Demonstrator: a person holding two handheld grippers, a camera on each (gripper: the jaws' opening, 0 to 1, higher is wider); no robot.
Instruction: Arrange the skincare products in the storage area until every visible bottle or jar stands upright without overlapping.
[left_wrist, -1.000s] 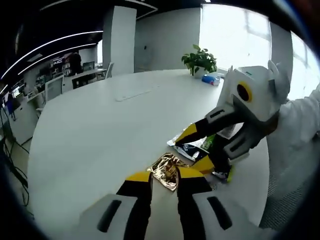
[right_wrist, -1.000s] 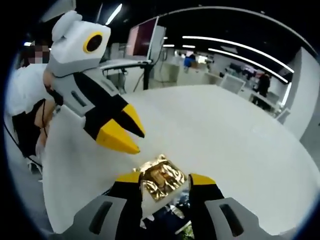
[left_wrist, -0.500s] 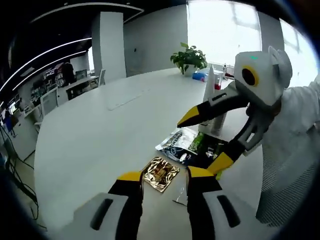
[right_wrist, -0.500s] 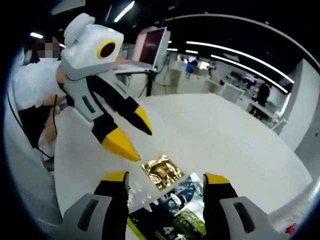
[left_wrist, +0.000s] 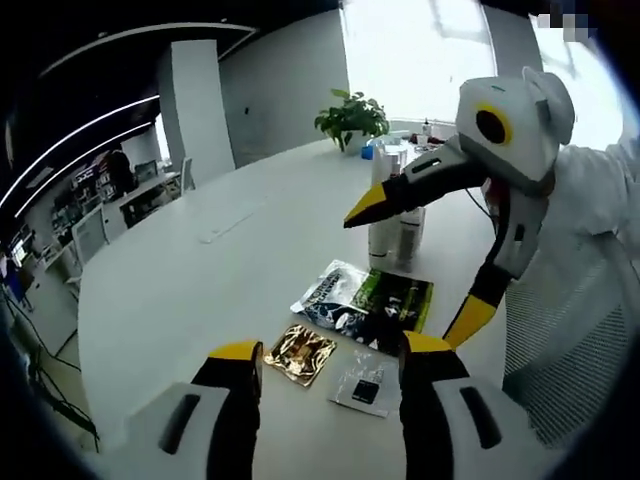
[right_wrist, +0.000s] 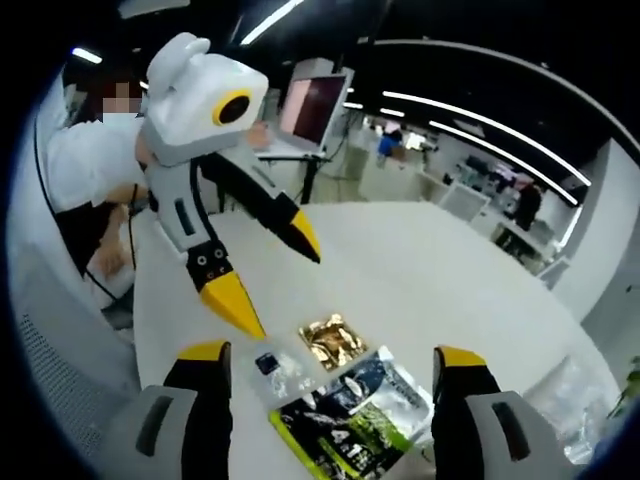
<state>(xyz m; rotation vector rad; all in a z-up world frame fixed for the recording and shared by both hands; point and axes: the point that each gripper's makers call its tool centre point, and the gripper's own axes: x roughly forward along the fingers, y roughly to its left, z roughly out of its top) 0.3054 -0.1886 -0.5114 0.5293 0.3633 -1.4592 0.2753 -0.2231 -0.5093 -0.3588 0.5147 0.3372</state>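
Note:
A gold foil sachet (left_wrist: 298, 352) lies flat on the white table (left_wrist: 190, 270), just ahead of my left gripper (left_wrist: 332, 350), which stands wide open and holds nothing. Beside it lie a small clear sachet (left_wrist: 362, 380) and a dark and green pack (left_wrist: 365, 300). Upright white bottles (left_wrist: 400, 235) stand behind the pack. My right gripper (left_wrist: 418, 263) hangs wide open over the pack. In the right gripper view my right gripper (right_wrist: 332, 355) is open above the gold sachet (right_wrist: 332, 338), the clear sachet (right_wrist: 275, 365) and the pack (right_wrist: 350, 410); the left gripper (right_wrist: 268, 270) hovers open beyond them.
A potted plant (left_wrist: 350, 115) and a blue item (left_wrist: 370, 152) sit at the table's far end. A person in white (right_wrist: 85, 170) stands at the table's edge, with a monitor (right_wrist: 315, 105) behind. Desks and chairs stand off to the side.
A second ago the gold sachet sat between my right gripper's jaws. Both grippers have since opened wide and drawn back, and the sachet lies free on the table.

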